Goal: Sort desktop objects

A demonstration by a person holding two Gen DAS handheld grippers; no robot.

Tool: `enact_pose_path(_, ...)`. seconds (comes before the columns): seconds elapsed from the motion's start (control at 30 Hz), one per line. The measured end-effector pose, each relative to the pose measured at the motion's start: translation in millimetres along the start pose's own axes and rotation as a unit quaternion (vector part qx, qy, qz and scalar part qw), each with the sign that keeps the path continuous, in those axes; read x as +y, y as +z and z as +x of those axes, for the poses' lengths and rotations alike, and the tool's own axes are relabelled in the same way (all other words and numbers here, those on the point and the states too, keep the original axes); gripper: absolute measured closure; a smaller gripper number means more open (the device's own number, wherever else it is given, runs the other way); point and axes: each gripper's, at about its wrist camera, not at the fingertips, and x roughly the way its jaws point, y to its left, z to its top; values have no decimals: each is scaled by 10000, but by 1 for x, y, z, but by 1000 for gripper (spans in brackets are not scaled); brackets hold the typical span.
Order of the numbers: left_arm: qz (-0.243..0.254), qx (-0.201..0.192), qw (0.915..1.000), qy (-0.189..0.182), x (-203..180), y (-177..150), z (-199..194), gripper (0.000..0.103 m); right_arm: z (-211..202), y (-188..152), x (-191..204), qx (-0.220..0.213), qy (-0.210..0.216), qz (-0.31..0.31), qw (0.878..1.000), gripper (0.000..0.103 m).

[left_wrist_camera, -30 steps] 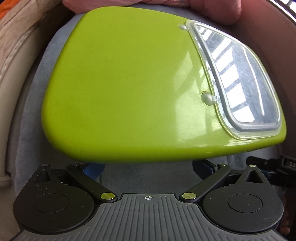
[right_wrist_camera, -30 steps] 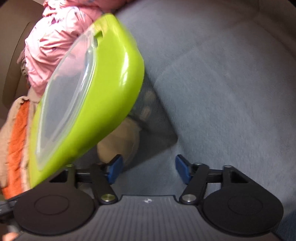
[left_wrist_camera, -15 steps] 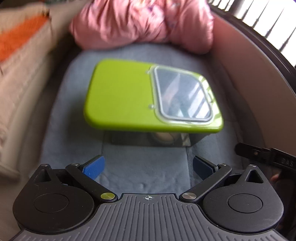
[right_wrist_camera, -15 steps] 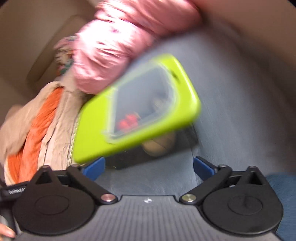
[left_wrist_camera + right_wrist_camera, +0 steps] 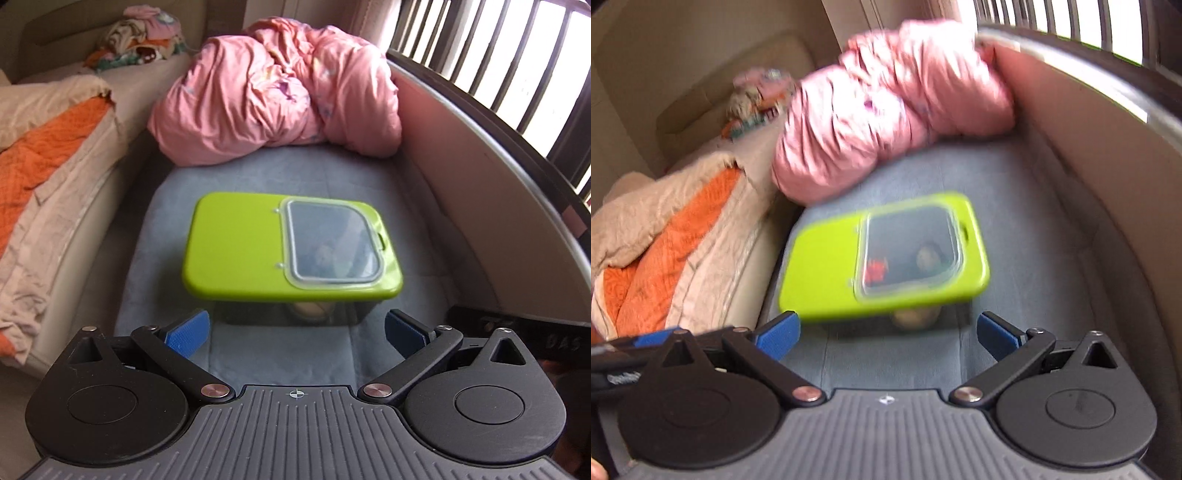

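One lime-lidded box [image 5: 236, 254] – clear hatch [image 5: 332, 247] closed; left gripper [image 5: 295, 332] and right gripper [image 5: 886, 332] spread wide, empty.

Your storage box [image 5: 255, 254], closed lime-green lid with clear window [image 5: 330, 243], sits level on the grey mattress [image 5: 417, 236].

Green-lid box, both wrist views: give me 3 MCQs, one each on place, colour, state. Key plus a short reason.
1. Where does the box sit?
A. on the grey mat
B. on the orange blanket
C. in a gripper

2. What colour is the bundle behind it?
A. blue
B. pink
C. white

3. How is the left gripper?
A. shut on the box
B. shut, empty
C. open, empty

Key: A, mat shows all round the box; B, pink cloth beyond the lid; C, blue pads stand wide apart, short of the box.
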Motion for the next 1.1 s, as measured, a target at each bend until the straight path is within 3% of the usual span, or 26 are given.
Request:
enact_pose_path(0.1,63,-78,9997,218,-2,2,-3,0,5,-4,-1,172,215,75,9996,0)
enact_pose_path(0.23,209,-117,9982,558,-4,1,0,0,10,-8,11,201,-38,-156,9997,0)
enact_pose_path(0.4,249,-27,9984,501,-3,-1,5,0,24,-12,16,365,-271,-195,9988,0)
enact_pose_path(0.57,359,-90,9961,803,-4,-2,13,0,29,-9,24,232,-519,-357,9977,0)
enact_pose_path(0.67,163,44,9974,704,4,-2,22,0,32,-8,30,155,-707,-580,9957,0)
enact_pose_path(0.87,62,144,9968,786,13,-2,35,0,41,-8,18,307,-409,-421,9978,0)
enact_pose_path(1.1,169,262,9968,741,9,-5,42,0,43,-10,25,265,-497,-697,9960,0)
